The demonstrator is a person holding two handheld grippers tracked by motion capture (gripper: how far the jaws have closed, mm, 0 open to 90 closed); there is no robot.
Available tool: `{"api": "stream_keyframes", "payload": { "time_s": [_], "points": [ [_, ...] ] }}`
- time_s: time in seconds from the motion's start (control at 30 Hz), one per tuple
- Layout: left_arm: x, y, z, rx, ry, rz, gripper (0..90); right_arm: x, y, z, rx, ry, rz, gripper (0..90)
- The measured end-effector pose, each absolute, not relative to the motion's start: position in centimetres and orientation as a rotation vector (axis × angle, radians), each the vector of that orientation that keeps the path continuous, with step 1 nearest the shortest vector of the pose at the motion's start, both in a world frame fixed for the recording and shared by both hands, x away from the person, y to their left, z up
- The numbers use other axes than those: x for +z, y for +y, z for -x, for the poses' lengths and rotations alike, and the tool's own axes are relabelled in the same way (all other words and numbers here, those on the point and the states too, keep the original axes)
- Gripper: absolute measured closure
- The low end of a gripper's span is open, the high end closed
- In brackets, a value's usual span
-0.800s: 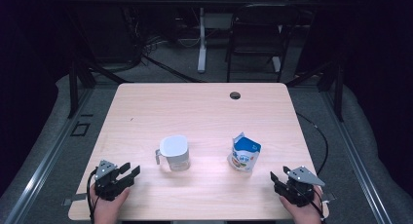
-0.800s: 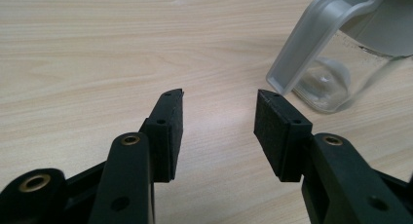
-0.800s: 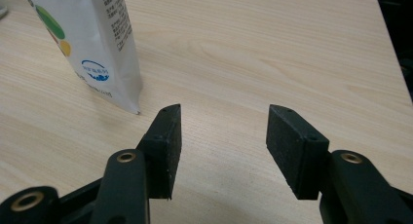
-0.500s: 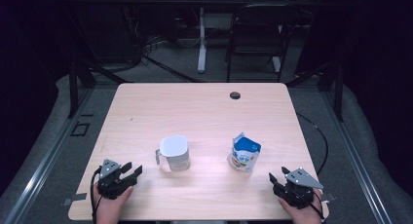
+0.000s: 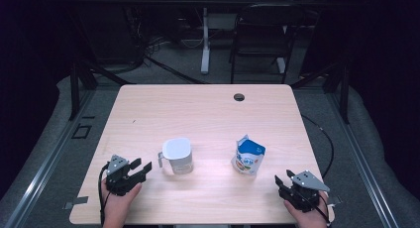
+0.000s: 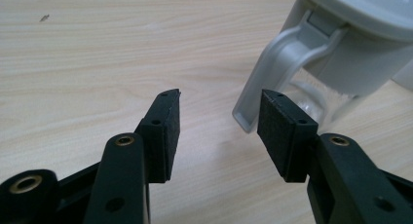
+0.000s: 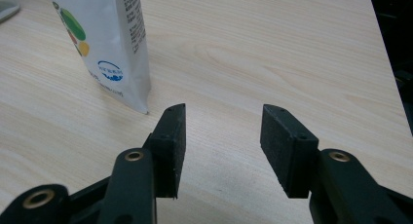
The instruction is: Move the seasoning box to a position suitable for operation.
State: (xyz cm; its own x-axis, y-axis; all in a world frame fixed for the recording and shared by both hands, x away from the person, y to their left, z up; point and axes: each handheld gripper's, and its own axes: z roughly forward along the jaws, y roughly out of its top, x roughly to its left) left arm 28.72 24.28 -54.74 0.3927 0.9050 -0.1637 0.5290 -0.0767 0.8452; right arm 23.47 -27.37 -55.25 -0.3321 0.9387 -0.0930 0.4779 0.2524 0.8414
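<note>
Resting low over the near left corner of the wooden table (image 5: pixel 208 109), the left gripper (image 5: pixel 140 169) is held in a hand (image 5: pixel 118 203) with its jaws spread apart and nothing between them. In the left gripper view, the pads (image 6: pixel 170 131) are seen pointed at bare wood just beside the grey handle of the pitcher (image 6: pixel 341 53), which stands upright and untouched. From the high view, the pitcher (image 5: pixel 177 155) is placed left of the table's middle, its white lid on top and its handle turned toward that gripper. The right gripper (image 5: pixel 283 184) is held near the front right corner, jaws likewise apart and empty. A blue and white carton (image 5: pixel 248 155) stands upright just ahead of it, clear of both pads; in the right gripper view the carton (image 7: pixel 104 44) is seen beyond the left jaw. The 2 containers are set well apart. A small round grommet (image 5: pixel 239 97) is seen near the far edge.
</note>
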Motion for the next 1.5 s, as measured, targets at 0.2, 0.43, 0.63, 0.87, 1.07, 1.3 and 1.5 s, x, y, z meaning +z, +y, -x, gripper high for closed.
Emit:
{"api": "stream_keyframes", "payload": {
  "time_s": [0.2, 0.43, 0.63, 0.87, 1.07, 1.3, 1.5],
  "points": [
    [-54.7, 24.9, -29.6, 0.526, 1.259, -1.728, 51.3, -55.4, -27.6, -23.6, 0.974, 1.933, -1.298, 52.0],
    [-54.7, 24.6, -29.1, 0.508, 1.197, -1.768, 50.7, -55.3, -27.5, -23.6, 0.986, 1.931, -1.301, 52.0],
    [-54.5, 23.2, -28.7, 0.49, 1.16, -1.807, 49.8, -55.4, -27.1, -23.6, 0.982, 1.945, -1.283, 51.9],
    [-54.8, 21.5, -29.3, 0.502, 1.158, -1.844, 53.1, -55.5, -27.3, -23.5, 0.976, 1.961, -1.282, 50.9],
    [-55.4, 20.6, -30.4, 0.519, 1.186, -1.867, 53.1, -55.5, -27.6, -23.3, 0.969, 1.957, -1.291, 50.6],
    [-55.8, 20.1, -31.7, 0.512, 1.197, -1.86, 56.7, -55.6, -27.9, -23.2, 0.968, 1.945, -1.31, 50.4],
    [-55.6, 19.7, -32.0, 0.523, 1.171, -1.878, 59.6, -55.9, -27.8, -23.4, 0.954, 1.956, -1.309, 50.1]
  ]
}}
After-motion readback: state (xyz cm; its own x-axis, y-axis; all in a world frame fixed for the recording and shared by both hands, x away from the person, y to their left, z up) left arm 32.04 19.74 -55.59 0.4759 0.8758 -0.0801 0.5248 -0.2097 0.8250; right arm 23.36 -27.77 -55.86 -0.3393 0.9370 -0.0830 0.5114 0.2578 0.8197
